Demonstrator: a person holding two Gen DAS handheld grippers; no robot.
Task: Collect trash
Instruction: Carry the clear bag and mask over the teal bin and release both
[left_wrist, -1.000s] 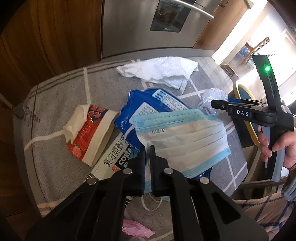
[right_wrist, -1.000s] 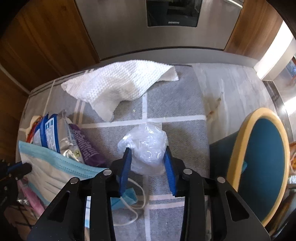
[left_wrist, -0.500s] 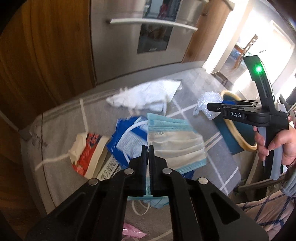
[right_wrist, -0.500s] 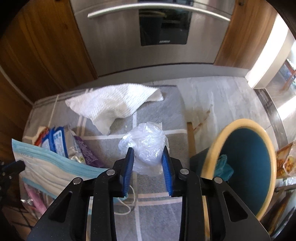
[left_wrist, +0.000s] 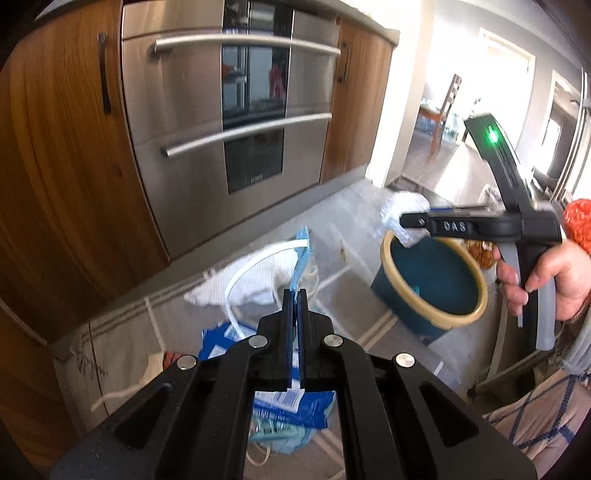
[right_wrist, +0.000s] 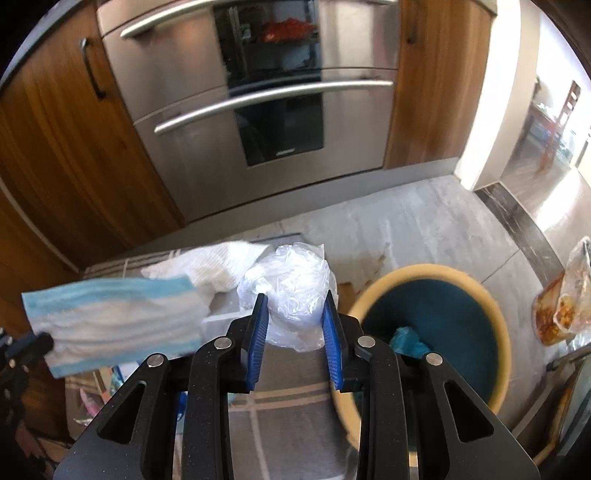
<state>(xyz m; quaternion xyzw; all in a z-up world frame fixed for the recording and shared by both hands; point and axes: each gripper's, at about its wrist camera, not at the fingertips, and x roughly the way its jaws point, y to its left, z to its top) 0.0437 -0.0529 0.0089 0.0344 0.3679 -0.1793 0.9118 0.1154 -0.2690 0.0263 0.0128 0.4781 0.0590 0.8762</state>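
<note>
The left gripper (left_wrist: 294, 295) is clamped on a blue face mask (right_wrist: 114, 325), which hangs clear of the floor; from the right wrist view its long axis runs roughly level, stretching away from the pads toward the middle of the scene, while from the left wrist view it is seen edge-on, rising above the pads with a white ear loop (left_wrist: 255, 266) curling off to the left. The right gripper (right_wrist: 295, 314) grips a crumpled clear plastic bag (right_wrist: 291, 288) between its blue pads (right_wrist: 258, 332), the bag bulging up past the fingertips. Just right of it stands the teal bin (right_wrist: 502, 332) with a tan rim, its mouth facing up and a blue scrap lying inside. Below the mask, a white towel (left_wrist: 258, 280) and a blue packet (left_wrist: 280, 406) lie on the grey rug (left_wrist: 177, 325), whose far edge runs along the oven's plinth. Bare stone floor (right_wrist: 424, 229) spreads between rug, bin and doorway.
</note>
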